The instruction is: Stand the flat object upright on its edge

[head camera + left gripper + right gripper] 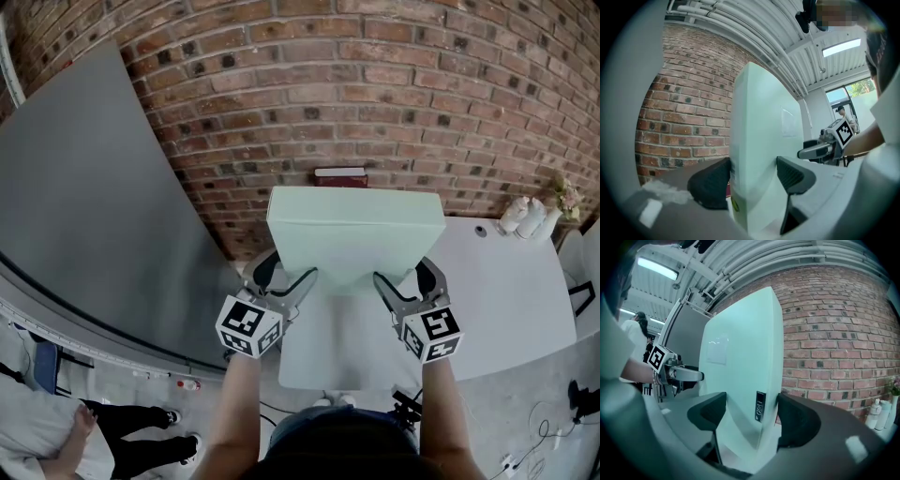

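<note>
1. On my head feed the pale green box (356, 230) stands upright on one long edge, near the middle of the white counter (506, 300). Its narrow top edge faces up at me.
2. The left gripper (286, 274) comes in at about 8 o'clock of the box and the right gripper (405, 277) at about 4 o'clock. Each one straddles a lower end of the box.
3. In the left gripper view, the left gripper (752, 176) has its jaws clenched across the thickness of the box (764, 140). One dark pad lies against each broad face. A small round green sticker (735, 204) sits low on the narrow side, between the jaws.
4. In the right gripper view, the right gripper (747, 413) likewise has its jaws grasping the box (740, 357), which fills the space between the pads. A dark strip label (760, 412) runs down the narrow side between them, and a pale rectangular label (717, 350) sits higher on the broad face.
5. From each gripper view I can see the other gripper's marker cube across the box.
6. At 12 o'clock of the box, against the brick wall (375, 94), lies a dark red book (340, 175).
7. At about 2 o'clock, on the far corner of the counter, stand white bottles (523, 216).
8. A grey panel (84, 206) fills the 9 o'clock side.
</note>
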{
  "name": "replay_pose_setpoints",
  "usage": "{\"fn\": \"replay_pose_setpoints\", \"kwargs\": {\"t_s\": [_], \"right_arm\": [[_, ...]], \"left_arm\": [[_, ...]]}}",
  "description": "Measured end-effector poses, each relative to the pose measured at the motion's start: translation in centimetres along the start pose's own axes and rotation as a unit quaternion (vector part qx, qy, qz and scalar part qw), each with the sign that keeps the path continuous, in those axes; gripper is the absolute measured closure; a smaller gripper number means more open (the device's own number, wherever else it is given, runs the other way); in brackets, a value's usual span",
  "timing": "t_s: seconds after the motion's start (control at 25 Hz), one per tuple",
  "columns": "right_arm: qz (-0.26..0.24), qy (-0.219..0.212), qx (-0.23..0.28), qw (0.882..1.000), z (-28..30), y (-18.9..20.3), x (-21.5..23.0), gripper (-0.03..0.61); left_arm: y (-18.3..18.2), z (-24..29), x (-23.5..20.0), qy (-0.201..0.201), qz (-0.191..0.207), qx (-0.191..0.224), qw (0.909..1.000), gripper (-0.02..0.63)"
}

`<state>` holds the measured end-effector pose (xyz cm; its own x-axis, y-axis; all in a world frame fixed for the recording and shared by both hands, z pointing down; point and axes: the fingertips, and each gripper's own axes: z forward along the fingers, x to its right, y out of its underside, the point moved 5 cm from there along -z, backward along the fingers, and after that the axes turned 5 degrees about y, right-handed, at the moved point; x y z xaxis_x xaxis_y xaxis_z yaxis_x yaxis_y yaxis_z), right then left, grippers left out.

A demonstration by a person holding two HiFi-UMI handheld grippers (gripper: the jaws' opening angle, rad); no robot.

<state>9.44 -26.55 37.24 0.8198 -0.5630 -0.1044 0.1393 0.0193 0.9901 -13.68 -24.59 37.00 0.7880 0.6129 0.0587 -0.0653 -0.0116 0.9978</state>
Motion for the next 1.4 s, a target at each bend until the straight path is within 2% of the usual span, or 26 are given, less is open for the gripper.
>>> {"fn": "replay_pose_setpoints", "kwargs": {"t_s": [0.44, 0.72, 1.4], "right_arm": [[-0.006, 0.007, -0.053, 0.999, 1.1, 3.7, 0.1, 0.241], [0.003, 0.004, -0.084, 0.996, 1.8, 6.1, -0.1, 0.241], [0.026, -0.008, -0.165, 0.986, 3.2, 11.6, -0.7, 0.241]], "left_arm": [[3.9, 1.1, 0.0, -0.006, -0.01, -0.045, 0.9989, 0.291], [6.6, 1.3, -0.1, -0.008, -0.029, -0.07, 0.9971, 0.29], [12.8, 1.7, -0.1, -0.016, -0.056, -0.145, 0.9878, 0.291]]}}
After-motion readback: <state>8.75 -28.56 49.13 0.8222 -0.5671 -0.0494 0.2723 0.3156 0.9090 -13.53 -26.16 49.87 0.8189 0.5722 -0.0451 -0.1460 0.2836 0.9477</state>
